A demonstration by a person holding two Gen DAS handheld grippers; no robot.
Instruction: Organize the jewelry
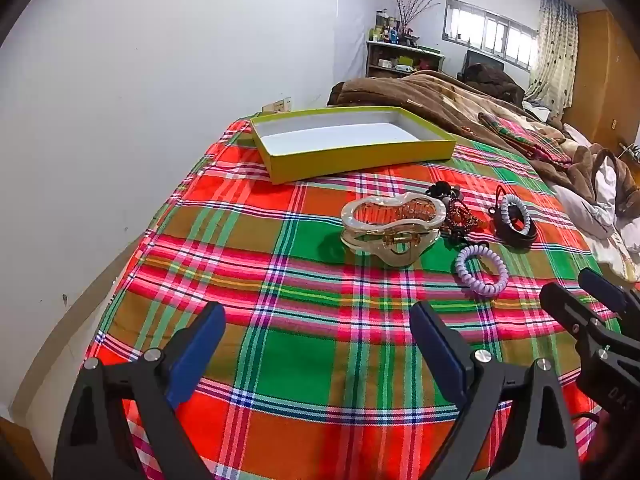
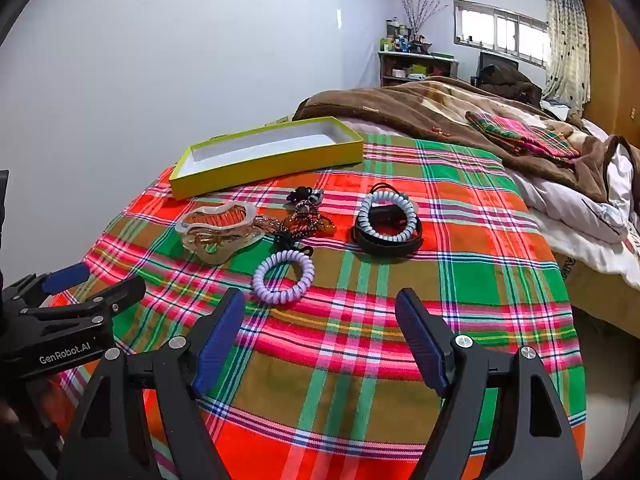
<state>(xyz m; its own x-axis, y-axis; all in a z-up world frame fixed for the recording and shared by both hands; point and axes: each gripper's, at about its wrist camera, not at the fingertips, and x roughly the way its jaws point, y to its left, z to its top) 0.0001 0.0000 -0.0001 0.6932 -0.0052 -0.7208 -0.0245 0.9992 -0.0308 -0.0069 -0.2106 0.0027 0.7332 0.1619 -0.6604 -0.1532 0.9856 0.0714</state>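
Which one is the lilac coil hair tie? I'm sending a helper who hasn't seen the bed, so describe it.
On the plaid bedspread, in front of the empty yellow-green box, lies a cluster of accessories. The lilac coil hair tie lies flat on its own at the cluster's near edge. The paler coil tie sits on black bands, and the cream claw clip is rigid.

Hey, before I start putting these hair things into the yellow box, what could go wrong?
The beaded tangle touches the large claw clip, so lifting either may drag the other. The pale coil tie rests on the black band and may come up with it. The yellow box sits near the bed's edge and could be nudged off.
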